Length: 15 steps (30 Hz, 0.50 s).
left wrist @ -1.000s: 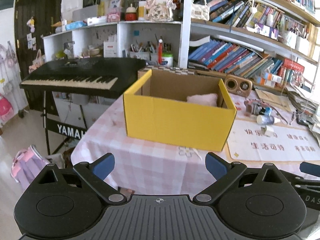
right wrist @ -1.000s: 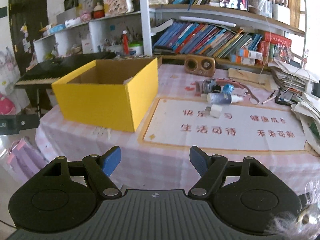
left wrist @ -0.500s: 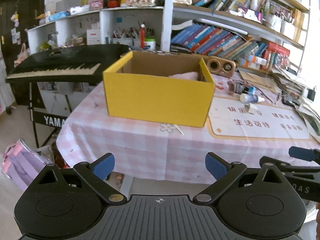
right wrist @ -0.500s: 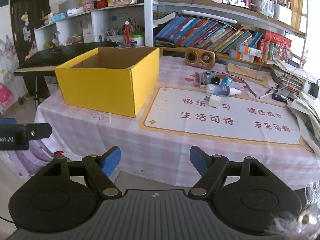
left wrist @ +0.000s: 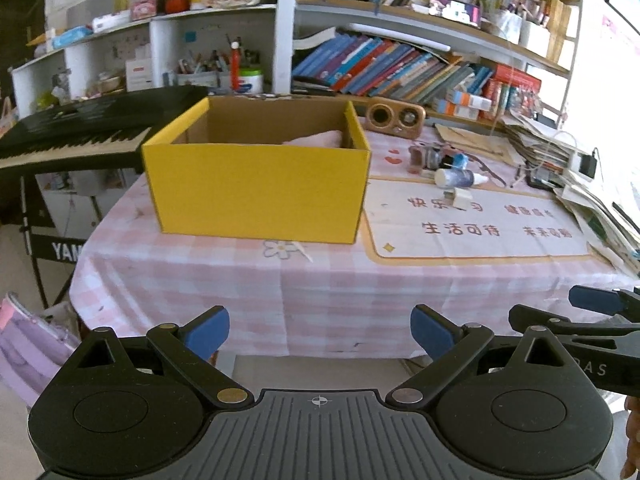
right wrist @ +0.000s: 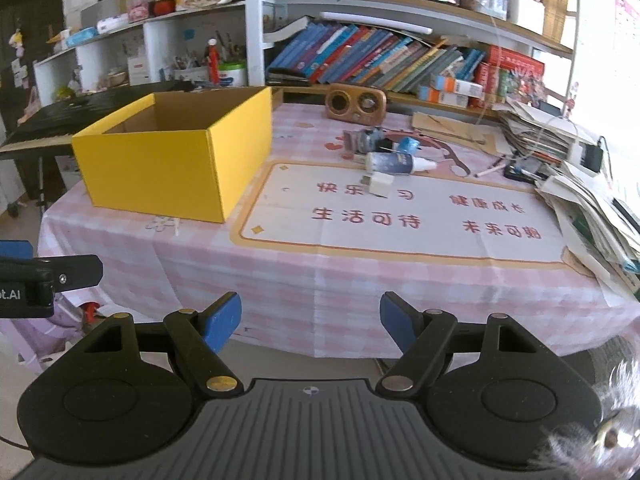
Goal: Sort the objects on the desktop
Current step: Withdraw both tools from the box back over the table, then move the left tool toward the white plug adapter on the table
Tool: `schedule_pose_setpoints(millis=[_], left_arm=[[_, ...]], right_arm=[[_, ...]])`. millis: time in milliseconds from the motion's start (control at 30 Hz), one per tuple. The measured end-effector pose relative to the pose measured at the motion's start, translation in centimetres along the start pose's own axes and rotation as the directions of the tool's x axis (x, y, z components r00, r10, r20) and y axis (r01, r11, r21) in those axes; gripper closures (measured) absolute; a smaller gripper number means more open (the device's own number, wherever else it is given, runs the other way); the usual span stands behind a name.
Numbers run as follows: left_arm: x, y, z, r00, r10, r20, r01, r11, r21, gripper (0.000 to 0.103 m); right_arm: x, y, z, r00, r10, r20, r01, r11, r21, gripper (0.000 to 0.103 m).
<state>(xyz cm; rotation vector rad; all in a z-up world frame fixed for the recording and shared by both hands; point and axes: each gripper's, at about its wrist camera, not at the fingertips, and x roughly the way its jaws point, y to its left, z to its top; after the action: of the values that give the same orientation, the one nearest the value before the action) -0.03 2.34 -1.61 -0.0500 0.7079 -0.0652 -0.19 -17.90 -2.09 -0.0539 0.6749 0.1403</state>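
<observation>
Blue-padded tools: left tool (left wrist: 320, 330) and right tool (right wrist: 310, 322) both stand wide with nothing between the pads, held off the near edge of the surface (right wrist: 360, 288).
Progress: judged early; one pink soft item (left wrist: 316, 139) lies inside the yellow box (left wrist: 256, 188), at its far right corner; everything else is still out.
Box: one, open-topped, on the left part of the surface.
Left to sort: one white charger block (right wrist: 380, 185) on the printed mat (right wrist: 400, 220), one white bottle (right wrist: 390, 162) lying on its side just behind it, one blue-capped item (right wrist: 409, 145), and a small grey cluster (right wrist: 362, 140), contents unclear.
Farther back: one wooden speaker (right wrist: 356, 102) by the bookshelf (right wrist: 400, 60).
</observation>
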Motion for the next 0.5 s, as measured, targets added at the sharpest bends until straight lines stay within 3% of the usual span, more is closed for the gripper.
schedule_pose_setpoints(millis=[500], left_arm=[[2.8,-4.1,1.8,0.995,-0.099,-0.018,0.1,0.992,0.071,0.004]], right_arm=[[0.6,-4.1,0.4,0.997,-0.071,-0.018,0.072,0.996,0.055,0.028]])
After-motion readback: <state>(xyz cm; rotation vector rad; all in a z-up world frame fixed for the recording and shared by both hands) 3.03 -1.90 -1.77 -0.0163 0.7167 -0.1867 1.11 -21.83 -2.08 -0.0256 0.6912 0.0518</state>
